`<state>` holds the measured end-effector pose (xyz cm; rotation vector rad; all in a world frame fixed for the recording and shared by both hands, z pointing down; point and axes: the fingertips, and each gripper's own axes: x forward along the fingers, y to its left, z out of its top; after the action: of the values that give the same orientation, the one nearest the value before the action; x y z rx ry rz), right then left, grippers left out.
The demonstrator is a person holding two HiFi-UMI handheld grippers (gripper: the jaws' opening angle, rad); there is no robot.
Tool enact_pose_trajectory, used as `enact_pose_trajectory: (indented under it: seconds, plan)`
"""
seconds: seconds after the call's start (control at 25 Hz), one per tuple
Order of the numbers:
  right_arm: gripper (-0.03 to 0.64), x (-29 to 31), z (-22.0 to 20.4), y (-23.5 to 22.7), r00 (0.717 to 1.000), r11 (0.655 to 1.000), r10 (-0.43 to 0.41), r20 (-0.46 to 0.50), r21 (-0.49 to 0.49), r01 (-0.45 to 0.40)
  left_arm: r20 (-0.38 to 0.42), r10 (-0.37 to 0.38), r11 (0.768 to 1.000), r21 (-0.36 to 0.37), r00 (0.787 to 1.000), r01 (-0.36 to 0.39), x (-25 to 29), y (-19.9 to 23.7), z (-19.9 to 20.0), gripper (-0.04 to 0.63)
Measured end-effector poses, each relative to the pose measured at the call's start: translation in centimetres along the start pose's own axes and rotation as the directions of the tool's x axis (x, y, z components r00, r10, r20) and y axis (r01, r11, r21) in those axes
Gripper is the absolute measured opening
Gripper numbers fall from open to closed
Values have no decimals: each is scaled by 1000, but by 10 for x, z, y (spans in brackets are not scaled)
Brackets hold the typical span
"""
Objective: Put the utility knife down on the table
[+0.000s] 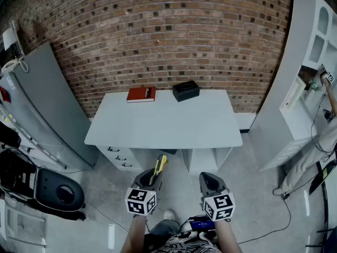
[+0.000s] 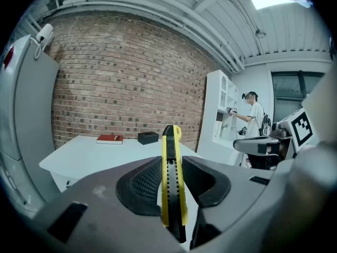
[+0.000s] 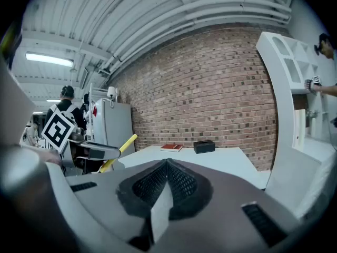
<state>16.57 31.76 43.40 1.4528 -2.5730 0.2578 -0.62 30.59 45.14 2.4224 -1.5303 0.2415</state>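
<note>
A yellow and black utility knife (image 2: 171, 173) stands upright between the jaws of my left gripper (image 2: 169, 186), which is shut on it. In the head view the utility knife (image 1: 159, 168) sticks forward out of the left gripper (image 1: 150, 179), short of the near edge of the white table (image 1: 168, 125). My right gripper (image 1: 210, 183) is beside it on the right, held off the table. In its own view the right gripper (image 3: 167, 181) has its jaws pressed together with nothing in them. The utility knife (image 3: 120, 151) shows there at the left.
A red book (image 1: 141, 94) and a black box (image 1: 186, 90) lie at the table's far edge against the brick wall. A grey fridge (image 1: 42, 104) stands left, a white shelf unit (image 1: 305, 73) right with a person (image 1: 321, 141) at it. A black bin (image 1: 58, 194) is on the floor.
</note>
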Motion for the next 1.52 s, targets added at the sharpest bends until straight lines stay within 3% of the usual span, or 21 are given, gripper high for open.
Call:
enact_pose_trajectory:
  seconds: [0.52,0.84,1.16,1.52]
  plan:
    - [0,3,-1,-8,1000,1000,20,15,23,-20,18,15,1000,-6,1000,-15,2,-1,3,123]
    - [0,35,1,-41,1000,999,-4,-8,49,4,12,9,999,-36,1000,-9,43,14,13,123]
    - [0,127,6,-84,999,999,-32,-36,41,33,8,-31,999,-45,999,31,138,63,28,123]
    - [0,276,42,-122,994,996,-68,-90,49,73,-39,-82,996,-48,996,80,259,164,72,123]
